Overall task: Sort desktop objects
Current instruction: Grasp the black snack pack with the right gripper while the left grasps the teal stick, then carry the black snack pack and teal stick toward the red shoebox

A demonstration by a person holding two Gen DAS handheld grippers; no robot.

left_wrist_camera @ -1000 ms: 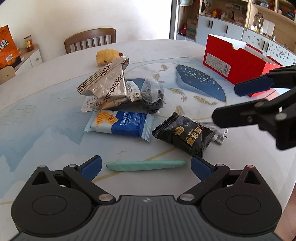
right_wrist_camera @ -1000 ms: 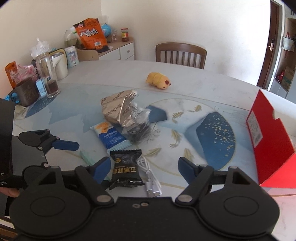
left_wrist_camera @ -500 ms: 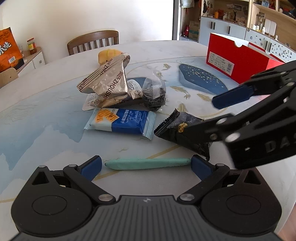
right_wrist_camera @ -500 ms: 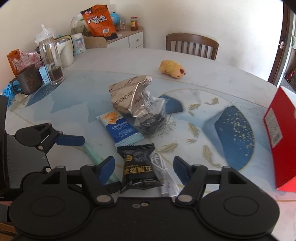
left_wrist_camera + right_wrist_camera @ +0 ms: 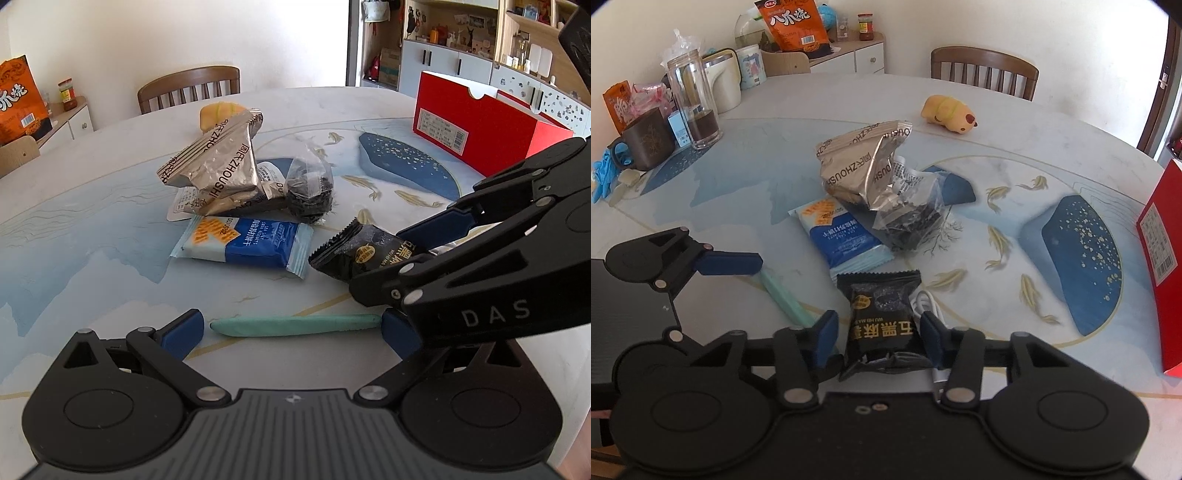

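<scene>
A: Where do the right tongs (image 5: 879, 334) stand?

B: They straddle the black snack packet (image 5: 881, 317), one blue pad on each side of it. The pads sit close against the wrapper but the jaws stand apart; no squeeze shows on the packet. In the left wrist view the same right tongs (image 5: 410, 251) reach in over the packet (image 5: 364, 251), which lies flat on the surface (image 5: 92, 221).

A: And the left tongs (image 5: 291, 328)?

B: Spread wide and holding nothing. A pale green stick (image 5: 295, 325) lies crosswise between the 2 blue pads, nearer than the black snack packet. From the right wrist view only 1 finger of the left tongs (image 5: 727, 263) is plain, and the green stick (image 5: 783, 295) runs under it.

A: What else lies around the black snack packet?

B: A white cable (image 5: 925, 301) lies just beside it, partly tucked under its edge. Just beyond it is a blue-and-white biscuit pack (image 5: 243, 245). Beyond that sits a crumpled silver foil bag (image 5: 218, 166) leaning on a clear bag of dark pieces (image 5: 308, 192). Farther off is a yellow plush toy (image 5: 947, 112), and well apart from the packet stands a red box (image 5: 476, 122).
</scene>
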